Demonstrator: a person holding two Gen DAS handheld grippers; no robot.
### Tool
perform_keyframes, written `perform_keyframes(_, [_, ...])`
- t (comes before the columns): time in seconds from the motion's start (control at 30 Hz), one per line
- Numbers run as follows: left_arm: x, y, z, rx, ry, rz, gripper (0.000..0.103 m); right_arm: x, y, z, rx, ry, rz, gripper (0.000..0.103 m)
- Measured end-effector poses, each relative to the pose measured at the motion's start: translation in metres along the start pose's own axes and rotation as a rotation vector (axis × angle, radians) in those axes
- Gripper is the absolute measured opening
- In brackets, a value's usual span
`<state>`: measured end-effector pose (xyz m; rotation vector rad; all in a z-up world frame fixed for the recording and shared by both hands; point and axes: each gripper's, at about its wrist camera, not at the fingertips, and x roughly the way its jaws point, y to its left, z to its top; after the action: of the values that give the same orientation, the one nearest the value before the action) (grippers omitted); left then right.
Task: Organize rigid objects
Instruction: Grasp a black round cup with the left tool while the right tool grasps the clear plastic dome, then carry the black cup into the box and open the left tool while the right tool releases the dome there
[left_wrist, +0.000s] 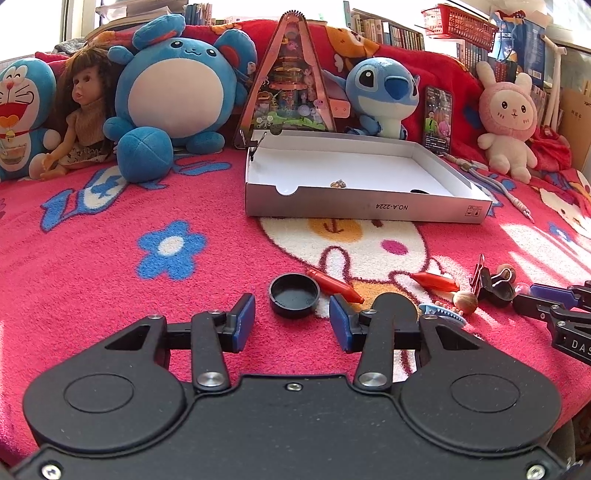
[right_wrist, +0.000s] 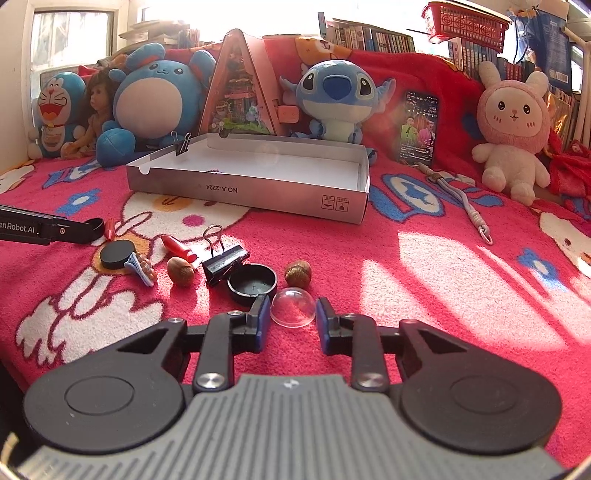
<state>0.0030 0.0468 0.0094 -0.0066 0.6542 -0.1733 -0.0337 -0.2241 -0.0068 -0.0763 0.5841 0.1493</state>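
Pink cartoon blanket (right_wrist: 369, 266) in sunlight, plush toys (right_wrist: 511, 125) and bookshelves (right_wrist: 388, 38) behind, cardboard tray (right_wrist: 258, 192), left gripper (left_wrist: 292, 325) fingers apart around nothing, right gripper (right_wrist: 291, 325) fingers flanking clear dome (right_wrist: 293, 307), grip uncertain.

- Showing "NO.A-2224", printed upside down, on front wall of white cardboard box (left_wrist: 369, 206); same print reading in right wrist view (right_wrist: 221, 190).
- Carrying two small boxed handling symbols near that wall's right end, too small to read.
- Showing "DAS", cut off at frame edge, on black right gripper (left_wrist: 570, 343).
- Showing "enRobot.AI", start cut off, on black left gripper (right_wrist: 44, 229).
- Displaying text on phone screen (right_wrist: 419, 127), unreadable.
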Motion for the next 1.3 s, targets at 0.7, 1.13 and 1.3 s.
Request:
perform_keyframes(0.7, [0.012,-0.006,0.007,-0.009,-0.047,0.006,0.03,-0.008,-0.006,0.017,0.027,-0.047,-0.02,0.031])
perform_keyframes(1.13, [0.01,-0.006,0.063,-0.001,-0.116,-0.048,0.03,0.013,-0.022,0.062,0.103,-0.082,-0.032,0.031])
perform_keyframes(1.3, [0.027,-0.001,0.096,-0.032,-0.11,-0.07,0.03,0.038,-0.038,0.093,0.158,-0.032,-0.012,0.031])
